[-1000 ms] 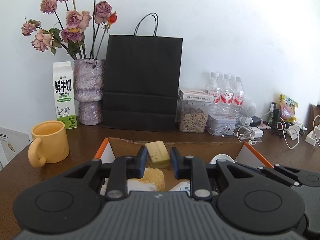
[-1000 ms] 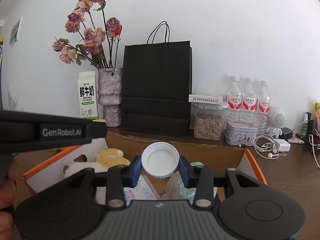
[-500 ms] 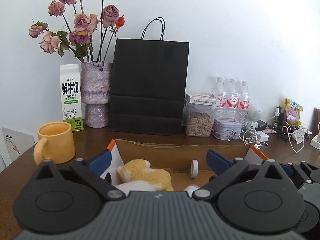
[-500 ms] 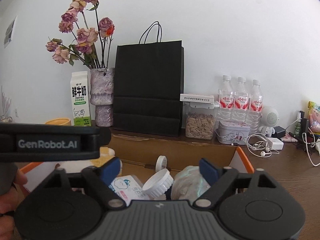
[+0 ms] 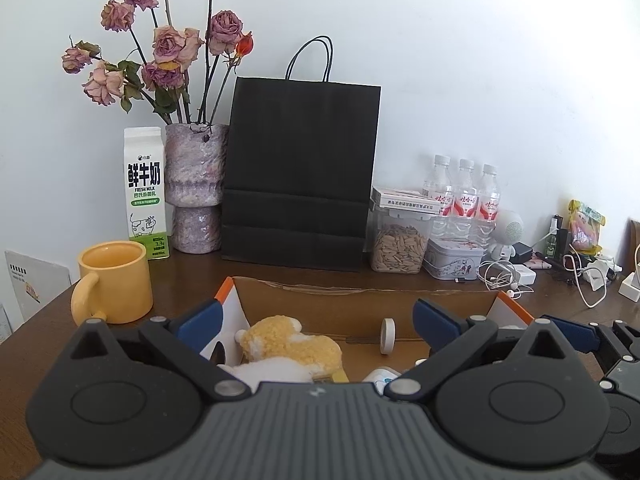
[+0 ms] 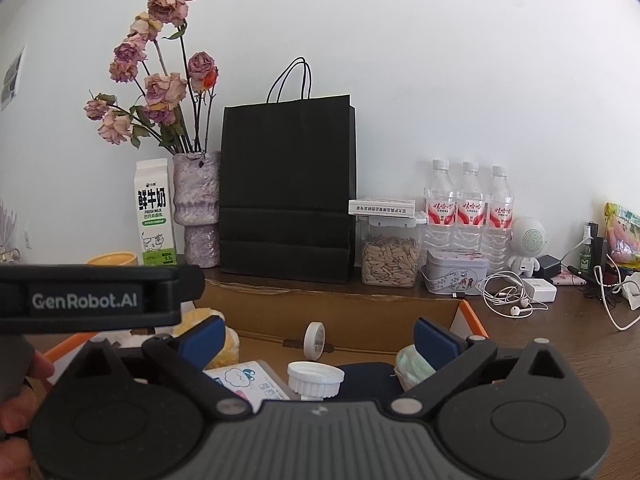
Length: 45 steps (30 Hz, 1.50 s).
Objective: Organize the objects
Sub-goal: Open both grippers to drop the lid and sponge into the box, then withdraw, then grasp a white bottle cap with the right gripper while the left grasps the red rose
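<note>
- Cardboard walls of the open box at the near edge of the table now hold what we were carrying: the white lid lies on the box floor, where a second ago it sat pinched between the right gripper's pads.
- Our right gripper hangs over the box with its jaws opening, nearly full wide, and nothing between them.
- Our left gripper stands fully spread and empty too; the yellowish block it clamped a second ago is out of sight, and we judge it fell into the box below the camera's view.
- Beside the lid lie the plush toy, a tissue pack, a tape roll on edge and a crumpled wrap.
- We read this as two drops done. The yellow mug near the left edge remains outside, should it belong in the box.
</note>
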{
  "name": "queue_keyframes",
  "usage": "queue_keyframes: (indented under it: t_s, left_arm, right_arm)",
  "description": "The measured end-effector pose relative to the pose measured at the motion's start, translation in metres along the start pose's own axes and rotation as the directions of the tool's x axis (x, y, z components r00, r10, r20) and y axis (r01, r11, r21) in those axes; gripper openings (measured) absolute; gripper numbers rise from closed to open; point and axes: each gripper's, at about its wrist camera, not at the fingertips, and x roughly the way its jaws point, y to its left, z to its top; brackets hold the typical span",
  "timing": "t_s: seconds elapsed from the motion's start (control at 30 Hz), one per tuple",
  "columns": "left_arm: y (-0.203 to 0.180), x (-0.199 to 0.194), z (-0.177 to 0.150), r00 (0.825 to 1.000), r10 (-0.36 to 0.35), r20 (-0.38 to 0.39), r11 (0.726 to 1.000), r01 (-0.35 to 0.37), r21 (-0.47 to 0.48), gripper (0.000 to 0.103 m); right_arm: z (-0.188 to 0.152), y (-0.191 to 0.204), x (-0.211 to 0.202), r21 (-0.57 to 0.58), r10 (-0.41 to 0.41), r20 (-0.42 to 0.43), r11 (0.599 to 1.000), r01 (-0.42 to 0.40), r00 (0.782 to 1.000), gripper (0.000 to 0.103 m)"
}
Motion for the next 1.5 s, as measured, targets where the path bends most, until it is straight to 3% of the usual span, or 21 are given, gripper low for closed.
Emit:
queue_keyframes:
  t_s: [0.43,1.17,1.5]
  left_arm:
    - [0.012,-0.035,-0.001,1.000,0.005,-0.012,1.000,-0.006,-0.019,0.103]
    - [0.040,-0.118,-0.035,0.997,0.001,-0.078,1.000,0.001,0.025,0.103]
    - [0.059,-0.139,-0.058,0.991,-0.005,-0.132,1.000,0.007,0.012,0.103]
  right_arm:
    - [-0.001,0.011,-0.036,-0.044,0.007,-0.007,0.999,-0.008,1.000,0.103]
    - [-0.031,0.022,-0.131,-0.118,0.048,-0.071,0.991,-0.056,0.996,0.103]
    - [-0.054,0.036,-0.141,-0.162,0.097,-0.156,0.979,-0.122,0.983,0.087]
